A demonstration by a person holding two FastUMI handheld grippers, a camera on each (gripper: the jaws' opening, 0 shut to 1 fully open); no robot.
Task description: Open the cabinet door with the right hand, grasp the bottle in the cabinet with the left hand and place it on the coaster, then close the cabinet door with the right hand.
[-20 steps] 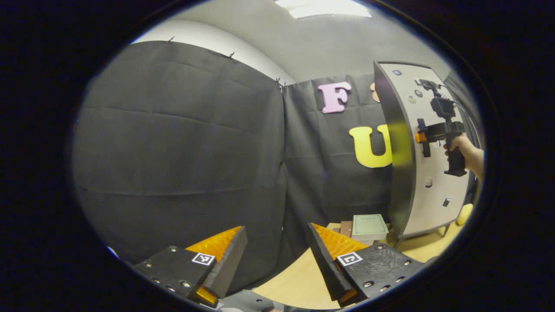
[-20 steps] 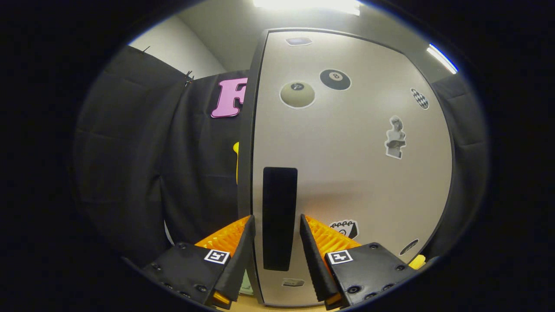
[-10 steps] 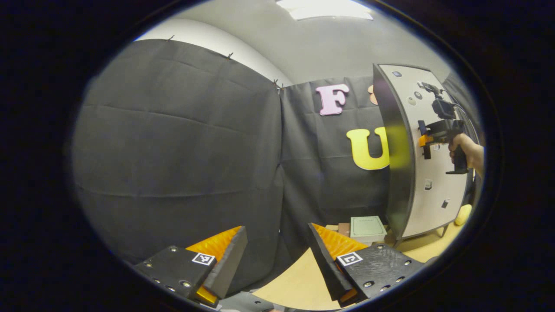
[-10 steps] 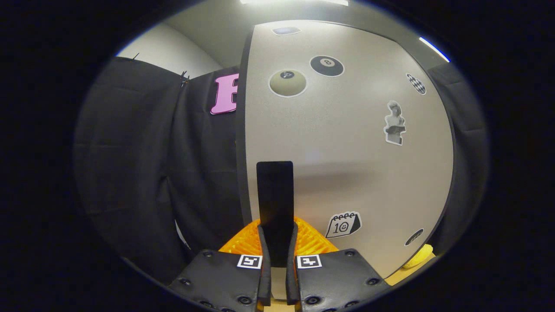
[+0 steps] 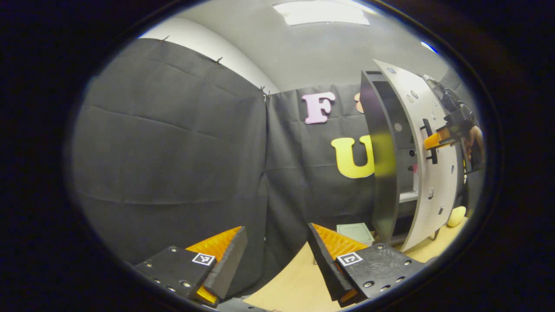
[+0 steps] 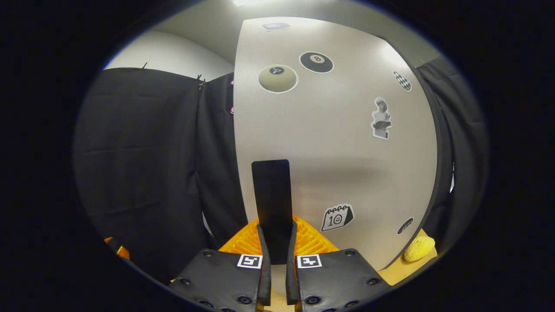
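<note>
The grey cabinet (image 5: pixel 381 173) stands at the right of the left gripper view. Its pale door (image 5: pixel 435 182) with stickers is swung partly out, and a gap shows a pale shelf (image 5: pixel 407 197) inside; what stands in there is too dark to tell. My right gripper (image 6: pixel 275 260) is shut on the black vertical door handle (image 6: pixel 272 199), both fingers pressing its lower end. From the left gripper view, that gripper (image 5: pixel 438 141) and the hand (image 5: pixel 472 141) holding it sit at the handle (image 5: pixel 429 145). My left gripper (image 5: pixel 277 260) hangs open over the table's left end, holding nothing.
A wooden table (image 5: pixel 295 281) carries the cabinet. A green book (image 5: pixel 355 232) lies beside the cabinet's left side. A yellow rounded object (image 6: pixel 418 248) sits on the table past the door's lower right. Black cloth walls close in the left and back.
My right gripper closed on the handle, then pulled, and the door has swung from closed to partly open. The left gripper has barely moved.
</note>
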